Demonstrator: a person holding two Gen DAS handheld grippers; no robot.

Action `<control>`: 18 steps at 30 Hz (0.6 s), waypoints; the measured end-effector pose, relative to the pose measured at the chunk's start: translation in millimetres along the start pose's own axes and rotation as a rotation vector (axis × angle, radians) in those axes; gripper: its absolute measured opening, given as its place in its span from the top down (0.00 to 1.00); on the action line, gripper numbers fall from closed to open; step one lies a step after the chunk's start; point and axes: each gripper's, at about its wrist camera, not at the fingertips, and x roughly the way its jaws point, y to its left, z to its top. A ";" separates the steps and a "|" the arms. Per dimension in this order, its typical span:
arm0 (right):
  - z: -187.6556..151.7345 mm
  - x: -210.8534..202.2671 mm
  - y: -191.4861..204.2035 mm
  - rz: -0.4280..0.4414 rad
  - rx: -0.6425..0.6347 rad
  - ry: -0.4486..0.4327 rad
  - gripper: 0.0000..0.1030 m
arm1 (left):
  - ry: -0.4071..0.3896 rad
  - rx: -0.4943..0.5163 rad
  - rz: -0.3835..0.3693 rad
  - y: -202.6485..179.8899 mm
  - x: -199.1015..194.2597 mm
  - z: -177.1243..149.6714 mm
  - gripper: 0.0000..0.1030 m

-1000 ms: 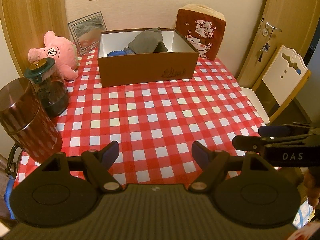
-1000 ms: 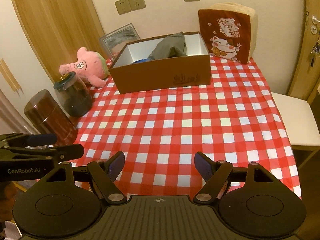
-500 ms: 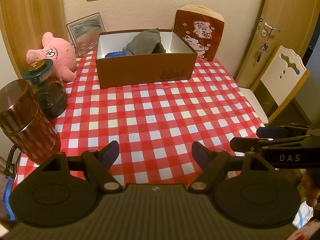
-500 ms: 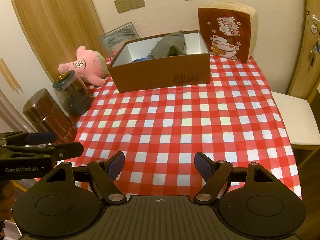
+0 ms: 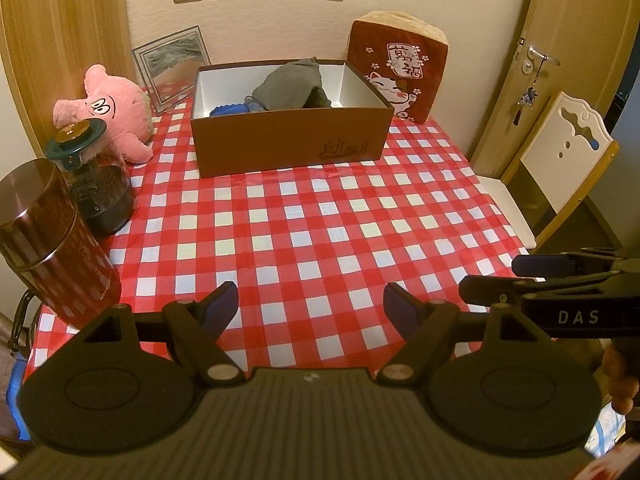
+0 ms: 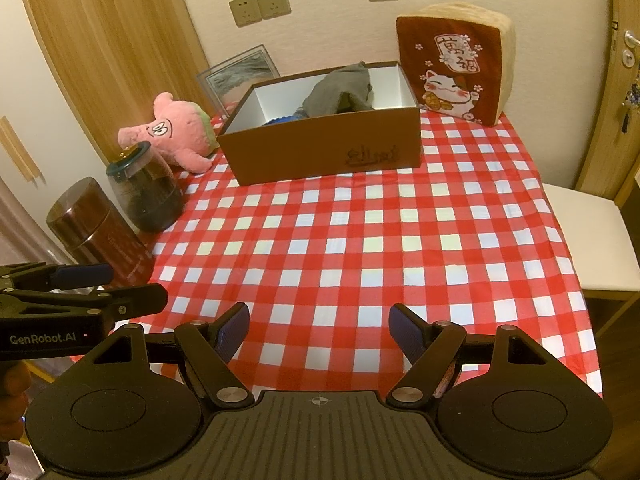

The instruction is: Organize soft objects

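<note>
A brown cardboard box [image 5: 292, 148] [image 6: 324, 152] stands at the far side of the red-and-white checked table, holding a grey cloth [image 5: 290, 86] [image 6: 340, 90] and something blue [image 5: 228, 110]. A pink plush toy [image 5: 108, 110] [image 6: 176, 136] lies left of the box. A dark red lucky-cat cushion [image 5: 400, 72] [image 6: 454, 70] leans against the wall at the right. My left gripper [image 5: 310, 306] and right gripper [image 6: 318, 326] hover side by side over the near table edge, both open with nothing between their fingers.
A dark glass jar with a green lid [image 5: 94, 180] [image 6: 146, 192] and a brown canister [image 5: 48, 240] [image 6: 100, 232] stand at the table's left edge. A framed picture [image 5: 172, 64] leans on the wall. A white chair [image 5: 560, 176] [image 6: 592, 236] sits right of the table.
</note>
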 end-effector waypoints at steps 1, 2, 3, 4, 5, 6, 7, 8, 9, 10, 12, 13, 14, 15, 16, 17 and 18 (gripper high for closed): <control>0.0 -0.2 0.2 0.000 0.000 0.000 0.26 | 0.001 0.000 -0.001 0.9 -0.6 -0.6 0.24; -0.1 -0.2 0.3 0.000 0.001 0.000 0.26 | 0.001 0.000 -0.001 0.8 -0.6 -0.5 0.24; -0.2 0.1 0.3 -0.001 0.001 -0.001 0.26 | 0.001 -0.001 0.000 0.5 -0.5 -0.3 0.24; 0.1 -0.1 0.3 -0.001 0.001 -0.001 0.26 | 0.000 -0.001 -0.001 0.7 -0.6 -0.5 0.24; 0.1 -0.1 0.1 -0.001 0.001 0.000 0.26 | 0.001 -0.001 -0.001 0.8 -0.7 -0.5 0.24; 0.2 -0.2 0.1 -0.001 0.001 0.000 0.26 | 0.001 -0.001 0.000 1.1 -0.7 -0.7 0.24; 0.0 0.4 0.0 0.000 0.000 0.000 0.26 | 0.001 0.000 -0.001 1.5 -0.8 -0.9 0.24; 0.2 -0.1 0.0 0.000 0.001 0.000 0.26 | -0.001 0.000 -0.001 0.8 -0.6 -0.4 0.24; 0.1 -0.1 0.2 0.000 0.001 0.000 0.26 | 0.000 0.000 -0.002 2.0 -0.8 -1.1 0.24; 0.1 -0.1 0.4 -0.001 0.000 0.000 0.26 | 0.000 -0.001 -0.001 0.6 -1.0 -0.4 0.24; 0.1 -0.1 0.9 -0.001 -0.001 -0.001 0.26 | 0.000 -0.003 0.000 0.0 -1.2 0.1 0.24; 0.0 0.0 1.1 0.000 0.000 -0.001 0.26 | -0.001 -0.004 0.000 -0.6 -1.6 0.5 0.24; 0.0 -0.2 1.3 0.001 -0.001 -0.001 0.26 | -0.001 -0.005 0.001 -0.9 -1.4 0.8 0.24; -0.1 -0.1 1.3 0.000 -0.002 -0.001 0.26 | -0.002 -0.005 0.001 -0.6 -1.8 0.6 0.24; -0.1 -0.1 1.3 0.000 -0.002 -0.001 0.26 | -0.003 -0.007 0.002 -0.9 -2.0 0.9 0.24; -0.1 0.0 1.3 0.000 -0.002 0.000 0.26 | -0.003 -0.008 0.002 -1.0 -2.1 1.2 0.24; 0.1 0.0 2.3 0.001 -0.003 0.000 0.26 | -0.003 -0.007 0.001 0.1 -2.8 0.5 0.24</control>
